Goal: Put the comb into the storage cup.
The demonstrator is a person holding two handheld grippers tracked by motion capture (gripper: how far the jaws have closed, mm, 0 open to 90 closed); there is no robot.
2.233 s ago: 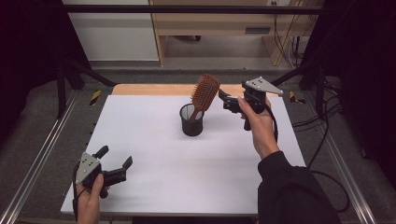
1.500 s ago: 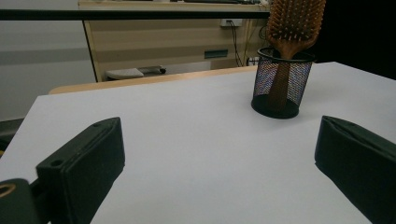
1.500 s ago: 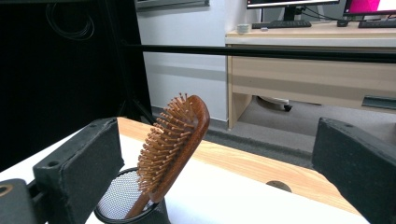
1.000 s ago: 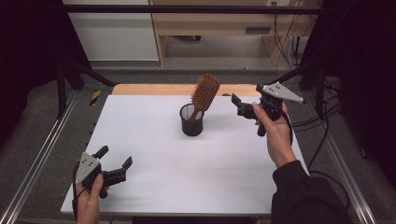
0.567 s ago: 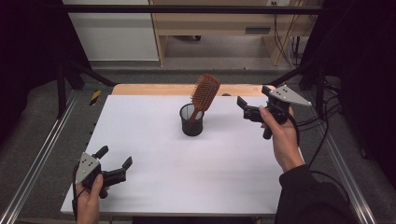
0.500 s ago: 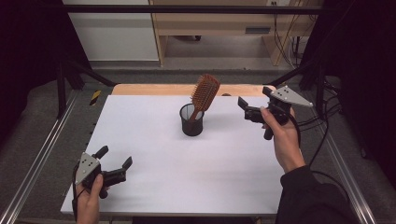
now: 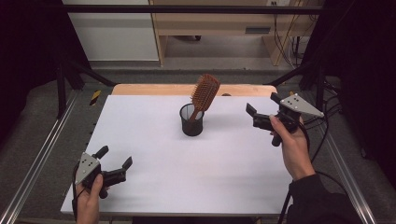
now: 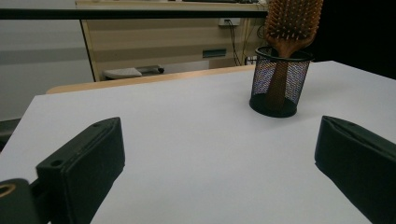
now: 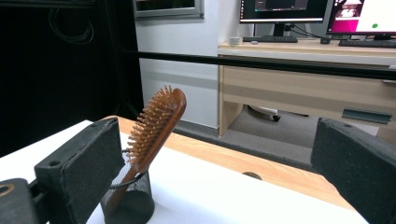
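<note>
A wooden hairbrush [image 7: 204, 95] [image 8: 289, 28] [image 9: 154, 126] stands handle-down, leaning right, in a black mesh cup [image 7: 192, 120] [image 8: 276, 79] [image 9: 128, 200] at the middle back of the white table [image 7: 196, 168]. My right gripper [image 7: 261, 109] is held above the table to the right of the cup, open, with nothing between its fingers. My left gripper [image 7: 114, 163] rests low at the front left corner, open and empty, pointing toward the cup.
A wooden strip [image 7: 154, 89] runs along the table's far edge. Metal rails [image 7: 42, 154] flank both sides. Cables [image 7: 327, 135] trail off the right side. A desk with monitors [image 9: 327, 18] stands behind.
My right gripper has drawn back to the right, away from the hairbrush, which stays in the cup. The left gripper has not moved.
</note>
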